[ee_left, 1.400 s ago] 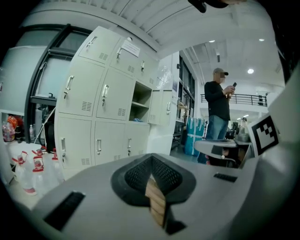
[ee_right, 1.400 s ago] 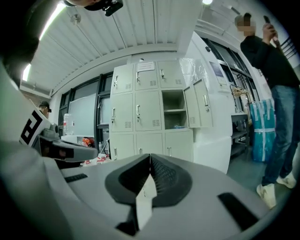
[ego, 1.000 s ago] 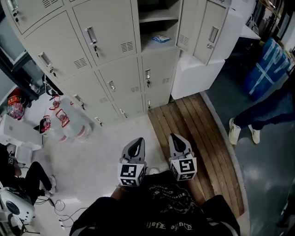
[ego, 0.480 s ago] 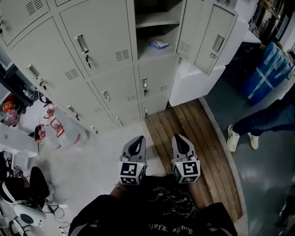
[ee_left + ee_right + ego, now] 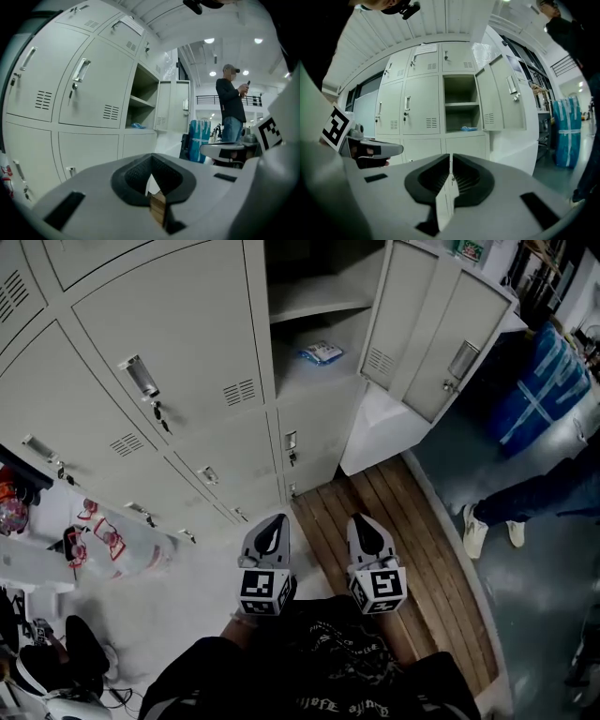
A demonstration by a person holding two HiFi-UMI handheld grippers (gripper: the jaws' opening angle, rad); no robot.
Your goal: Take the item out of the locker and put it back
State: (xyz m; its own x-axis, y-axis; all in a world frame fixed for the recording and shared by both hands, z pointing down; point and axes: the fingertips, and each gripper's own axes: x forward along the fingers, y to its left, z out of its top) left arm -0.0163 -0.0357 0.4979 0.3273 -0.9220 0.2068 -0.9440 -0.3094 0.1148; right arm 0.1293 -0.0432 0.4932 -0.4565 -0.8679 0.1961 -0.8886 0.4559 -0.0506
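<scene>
We hold both tools low in front of us, side by side and well apart from the lockers (image 5: 178,362). The left gripper (image 5: 274,521) is clenched, its dark pads meeting at the tip with nothing between them. The right gripper (image 5: 362,520) is clenched too, and it is just as empty.

The item (image 5: 322,352), a small blue and white packet, lies ahead of the two grippers and above the line of their jaws. It rests on the lower shelf (image 5: 319,371) of the open compartment, untouched. In the right gripper view it sits almost straight ahead, a little right of the jaw line. In the left gripper view it lies left of the jaw line.

The open door (image 5: 427,329) swings out ahead of the right gripper and to its right. Under the right gripper runs a wooden platform (image 5: 403,512). Further to that gripper's right stand a person's legs (image 5: 525,498), and beyond them a blue wrapped bundle (image 5: 544,381). Well off to the left gripper's left lie clear bags with red print (image 5: 112,545).
</scene>
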